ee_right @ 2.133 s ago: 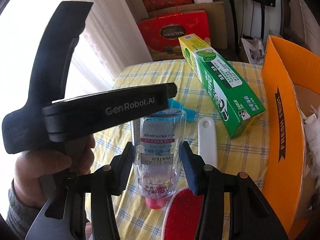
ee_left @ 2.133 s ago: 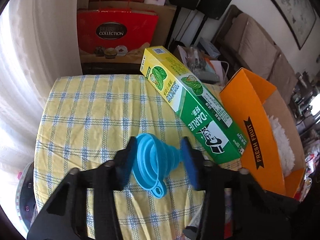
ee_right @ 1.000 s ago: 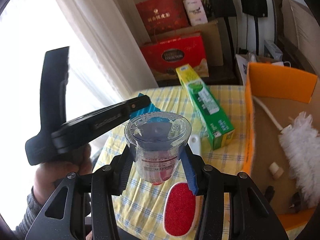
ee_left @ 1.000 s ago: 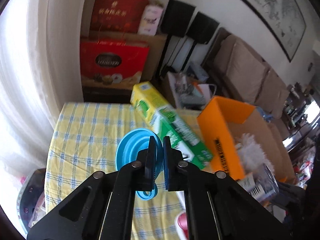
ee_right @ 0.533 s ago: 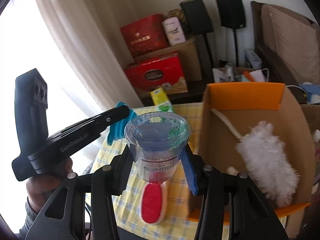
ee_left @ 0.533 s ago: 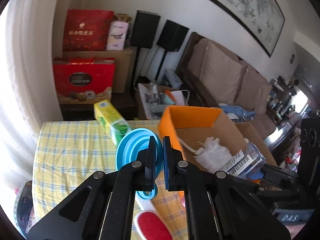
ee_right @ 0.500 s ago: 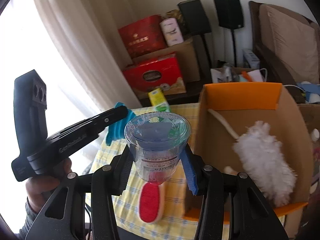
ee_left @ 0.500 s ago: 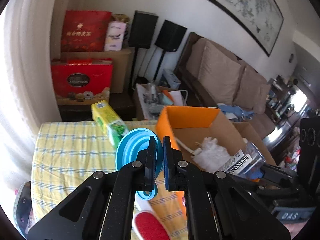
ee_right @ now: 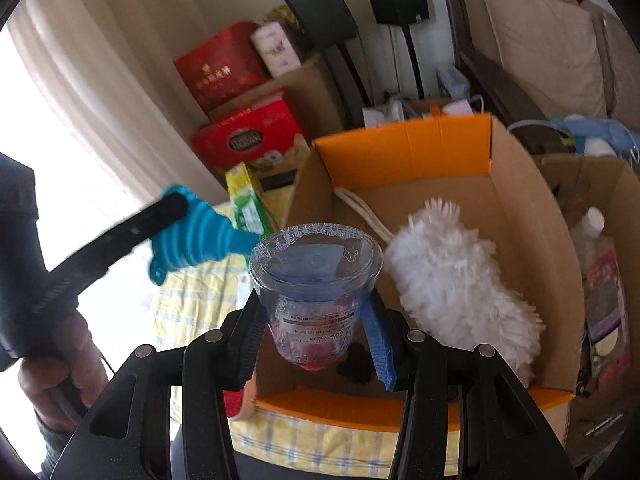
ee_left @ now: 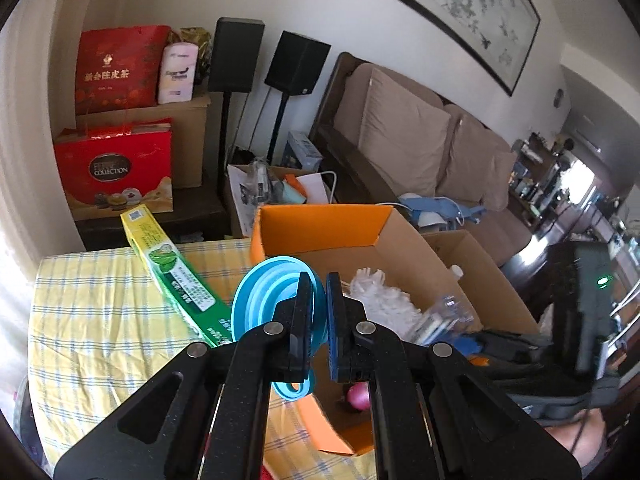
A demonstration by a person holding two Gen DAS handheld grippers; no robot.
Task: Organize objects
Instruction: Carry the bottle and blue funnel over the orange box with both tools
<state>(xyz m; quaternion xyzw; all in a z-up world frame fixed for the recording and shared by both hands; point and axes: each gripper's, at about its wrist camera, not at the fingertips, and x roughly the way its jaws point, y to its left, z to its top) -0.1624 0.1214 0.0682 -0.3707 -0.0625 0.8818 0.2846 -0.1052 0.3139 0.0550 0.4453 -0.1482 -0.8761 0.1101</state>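
From the left wrist view, the left tool [ee_left: 318,312] has its jaws nearly together, pinching the rim of a collapsible blue funnel [ee_left: 260,300] that hangs in the air at the near edge of an open orange cardboard box [ee_left: 320,224]. The box stands on a table [ee_left: 92,320] with a yellow checked cloth, beside a long green carton [ee_left: 176,276]; a white duster [ee_left: 380,300] lies inside it. From the right wrist view, the right tool [ee_right: 316,320] is clamped on a clear micellar water bottle [ee_right: 316,280], held cap downward above the box's near wall, with the funnel just to its left. The step in hand looks like carrying both items to the box. Next, each likely needs lowering over bare cardboard, clear of the duster, before the jaws part.
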